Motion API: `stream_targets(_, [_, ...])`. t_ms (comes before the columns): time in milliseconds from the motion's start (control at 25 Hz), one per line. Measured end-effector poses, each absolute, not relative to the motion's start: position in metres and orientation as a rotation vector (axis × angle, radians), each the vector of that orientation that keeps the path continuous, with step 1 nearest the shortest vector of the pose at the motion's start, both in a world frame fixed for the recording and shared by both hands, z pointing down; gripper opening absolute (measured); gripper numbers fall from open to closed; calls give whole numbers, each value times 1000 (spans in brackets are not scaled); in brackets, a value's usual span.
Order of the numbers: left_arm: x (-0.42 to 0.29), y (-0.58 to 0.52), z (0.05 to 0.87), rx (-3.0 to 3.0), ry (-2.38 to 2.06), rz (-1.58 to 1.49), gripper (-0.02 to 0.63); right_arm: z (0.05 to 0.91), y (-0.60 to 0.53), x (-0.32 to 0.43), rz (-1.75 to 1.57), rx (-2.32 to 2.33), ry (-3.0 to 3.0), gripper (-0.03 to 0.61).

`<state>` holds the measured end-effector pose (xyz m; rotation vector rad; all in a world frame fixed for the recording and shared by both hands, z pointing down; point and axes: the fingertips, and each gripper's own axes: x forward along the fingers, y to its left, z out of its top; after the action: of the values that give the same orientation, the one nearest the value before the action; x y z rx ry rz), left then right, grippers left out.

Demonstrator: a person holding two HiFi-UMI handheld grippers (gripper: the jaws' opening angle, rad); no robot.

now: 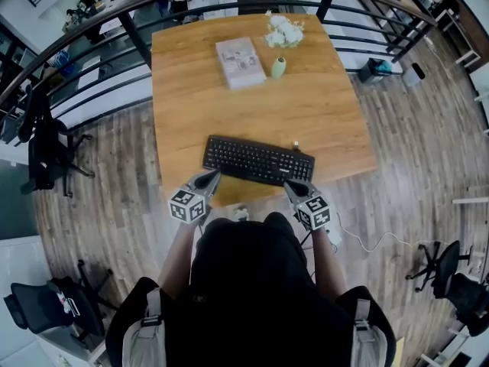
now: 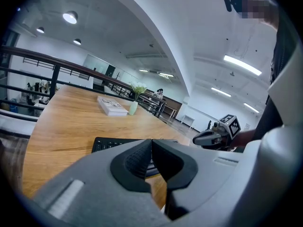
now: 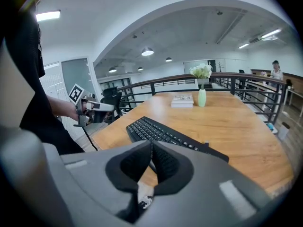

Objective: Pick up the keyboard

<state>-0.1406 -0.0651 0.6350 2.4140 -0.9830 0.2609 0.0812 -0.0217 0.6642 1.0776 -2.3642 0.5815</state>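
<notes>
A black keyboard (image 1: 258, 160) lies flat near the front edge of the wooden table (image 1: 321, 105). My left gripper (image 1: 208, 179) hangs just off the keyboard's near left corner, jaws shut and empty. My right gripper (image 1: 294, 187) sits at the near right corner, also shut with nothing between its pads. In the left gripper view the keyboard (image 2: 113, 143) shows beyond the closed left gripper (image 2: 151, 148), with the right gripper (image 2: 215, 137) to the right. In the right gripper view the keyboard (image 3: 161, 131) stretches ahead of the closed right gripper (image 3: 151, 150); the left gripper (image 3: 97, 110) is at left.
A white book (image 1: 240, 62), a small green vase (image 1: 279, 68) and white flowers (image 1: 284, 30) stand at the table's far side. A dark railing (image 1: 92, 52) curves behind the table. Black office chairs (image 1: 46, 155) stand on the wood floor at left and right.
</notes>
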Motion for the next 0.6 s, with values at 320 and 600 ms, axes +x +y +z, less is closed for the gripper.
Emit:
stream_targets(320, [-151,-68,639,2402,-1009,232,14,664,-21,77,576,1071,-2352,11])
stream_targets(600, [-166,-67,642,2372,-1031,194,14,665,-26,68,568,1055,-2327,9])
